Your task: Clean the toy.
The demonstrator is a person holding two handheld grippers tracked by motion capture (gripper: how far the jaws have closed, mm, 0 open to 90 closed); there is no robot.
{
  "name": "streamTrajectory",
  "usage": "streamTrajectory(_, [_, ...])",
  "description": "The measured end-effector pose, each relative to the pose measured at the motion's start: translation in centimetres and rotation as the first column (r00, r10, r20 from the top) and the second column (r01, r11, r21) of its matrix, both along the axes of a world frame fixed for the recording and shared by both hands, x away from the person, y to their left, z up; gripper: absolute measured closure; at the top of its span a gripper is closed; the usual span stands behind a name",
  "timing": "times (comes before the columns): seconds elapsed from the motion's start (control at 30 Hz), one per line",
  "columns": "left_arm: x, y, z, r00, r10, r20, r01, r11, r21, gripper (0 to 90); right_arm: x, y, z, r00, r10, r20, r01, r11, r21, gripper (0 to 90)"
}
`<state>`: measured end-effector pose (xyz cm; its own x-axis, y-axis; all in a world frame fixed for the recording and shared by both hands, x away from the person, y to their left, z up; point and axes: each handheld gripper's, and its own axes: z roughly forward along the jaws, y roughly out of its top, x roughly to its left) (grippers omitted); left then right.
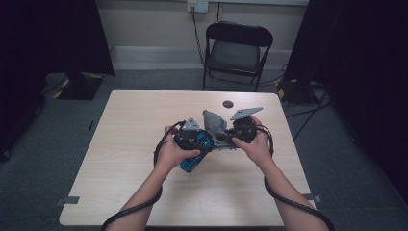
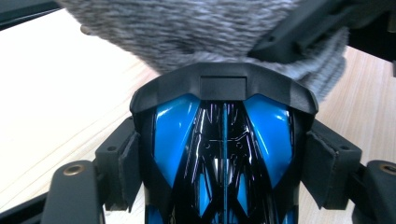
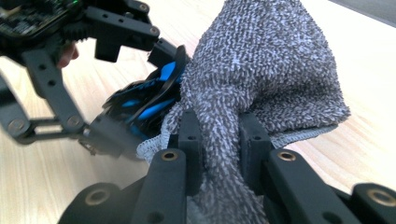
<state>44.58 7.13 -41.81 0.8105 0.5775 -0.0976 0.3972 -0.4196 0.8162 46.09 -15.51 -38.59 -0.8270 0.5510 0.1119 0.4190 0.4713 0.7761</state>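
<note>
Here the work in hand looks like wiping a glossy blue-and-black plastic toy car with a grey knitted terry cloth, and each tool holds its thing in a way that suits that job.

The left gripper has its 2 padded jaws spread wide and pressed on the car's flanks, 1 pad on each side. In the left gripper view the car's black end points away from the hand, toward the cloth, so the shiny upper face lies exposed for rubbing. Gripping by the sides, I judge, keeps the pads off the surface to be cleaned.

The right gripper has its jaws drawn in narrow, pinching a gathered fold of the cloth between them. The rest of the cloth billows up and forward beyond the car's far end, touching it. Bunching the fabric gives a firm wad that will not slip while it is dragged across the bodywork.

In the high view both hands hold the car above the middle of the pale wooden table, lifted clear so it can be turned freely. A small dark round disc lies on the table beyond the car, well apart from it, and a black folding chair stands farther off behind.
</note>
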Motion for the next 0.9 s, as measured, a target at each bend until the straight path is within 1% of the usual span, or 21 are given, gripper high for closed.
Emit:
streamTrajectory(0.13, [-0.1,-0.2,0.0,1.0000,-0.004,0.004,0.004,1.0000,0.009,25.5,-0.3,-0.3,-0.3,0.9999,0.009,0.008,-0.009,1.000,0.004,74.8])
streamTrajectory(0.2, [-0.1,-0.2,0.0,1.0000,0.000,0.000,0.000,1.0000,-0.001,25.5,-0.3,-0.7,-0.5,1.0000,0.002,0.004,-0.002,1.000,0.008,74.8])
streamTrajectory(0.27, [0.0,-0.1,0.1,1.0000,0.004,0.007,-0.004,1.0000,0.002,25.5,-0.3,-1.0,-0.7,1.0000,-0.001,-0.002,0.000,1.000,-0.005,74.8])
streamTrajectory(0.3, [0.0,0.0,0.1,1.0000,0.008,0.003,-0.008,1.0000,0.004,25.5,-0.3,-1.3,-0.9,1.0000,0.000,-0.009,0.000,1.000,-0.002,74.8])
streamTrajectory(0.33, [0.1,0.0,0.1,1.0000,0.008,0.003,-0.008,0.9999,0.007,25.5,-0.3,-1.4,-1.0,0.9998,0.011,-0.017,-0.010,1.000,0.010,74.8])
streamTrajectory(0.37, [0.2,0.1,0.1,0.9999,0.009,0.006,-0.009,0.9999,0.010,25.5,-0.5,-1.4,-1.1,0.9997,0.019,-0.015,-0.019,1.000,0.013,74.8])
streamTrajectory(0.4, [0.3,0.1,0.1,0.9999,0.011,0.004,-0.011,0.9999,0.013,25.5,-0.7,-1.4,-1.1,0.9997,0.023,-0.007,-0.023,1.000,0.002,74.8])
streamTrajectory(0.43, [0.3,0.1,0.1,0.9999,0.012,0.004,-0.012,0.9997,0.019,25.5,-0.8,-1.3,-1.0,0.9995,0.030,-0.002,-0.030,1.000,0.001,74.8])
streamTrajectory(0.5, [0.4,0.2,0.1,0.9998,0.019,0.001,-0.019,0.9997,0.015,25.5,-1.0,-1.1,-0.9,0.9992,0.040,0.008,-0.040,0.999,-0.001,74.8])
streamTrajectory(0.57, [0.5,0.4,0.1,0.9994,0.034,0.006,-0.034,0.9993,0.017,25.5,-1.0,-1.1,-0.9,0.9986,0.053,0.004,-0.053,0.999,0.011,74.8])
streamTrajectory(0.6, [0.6,0.6,0.0,0.9992,0.039,0.007,-0.039,0.9990,0.022,25.5,-1.1,-1.1,-0.8,0.9983,0.058,0.004,-0.058,0.998,0.009,74.8])
streamTrajectory(0.67, [0.8,0.9,0.0,0.9985,0.055,0.005,-0.055,0.9983,0.019,25.5,-1.2,-1.1,-0.9,0.9971,0.075,-0.005,-0.075,0.997,0.012,74.8])
streamTrajectory(0.8, [1.0,1.2,-0.2,0.9979,0.065,-0.002,-0.065,0.9975,0.029,25.5,-1.8,-0.5,-1.1,0.9928,0.119,-0.004,-0.119,0.993,-0.008,74.8])
streamTrajectory(0.9, [1.1,1.4,-0.2,0.9974,0.072,0.002,-0.072,0.9969,0.032,25.5,-2.1,-0.2,-1.2,0.9897,0.143,-0.006,-0.143,0.990,-0.015,74.8])
